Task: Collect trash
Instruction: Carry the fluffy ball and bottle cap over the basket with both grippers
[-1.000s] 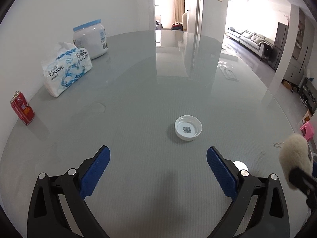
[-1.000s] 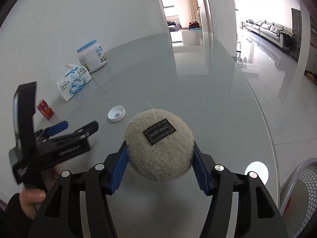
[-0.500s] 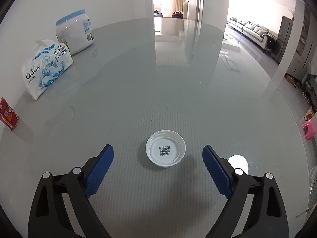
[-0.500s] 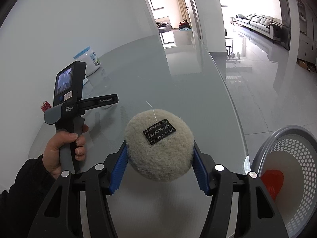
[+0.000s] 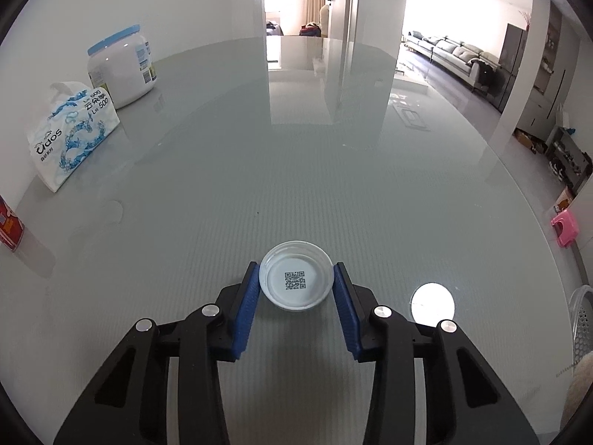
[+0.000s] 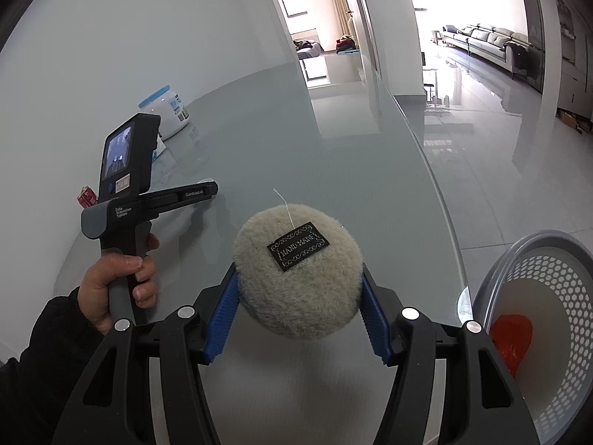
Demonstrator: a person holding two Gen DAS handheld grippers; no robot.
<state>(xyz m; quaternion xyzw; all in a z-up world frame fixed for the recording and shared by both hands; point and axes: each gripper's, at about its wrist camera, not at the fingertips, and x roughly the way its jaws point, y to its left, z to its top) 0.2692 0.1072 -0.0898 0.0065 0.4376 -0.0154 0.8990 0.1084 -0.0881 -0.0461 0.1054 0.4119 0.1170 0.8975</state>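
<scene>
On the glass table (image 5: 296,170) lies a white plastic lid (image 5: 296,280), its hollow side up, with a printed square code inside. The left gripper (image 5: 296,278) stands low over it, and its jaws are closing around the lid; the blue pads (image 5: 246,307) are at both sides of the rim, touching it or almost, I cannot tell which. The right gripper (image 6: 299,289) pinches a round fluffy beige pad (image 6: 298,274) with a black "HAND MADE" label between its jaws, above the table edge. To the right of it, lower, stands a grey perforated basket (image 6: 548,259) with something red (image 6: 511,337) inside. Far to the left on the table stand a tissue pack (image 5: 70,133), a white jar (image 5: 120,65) and a red can (image 5: 9,224).
</scene>
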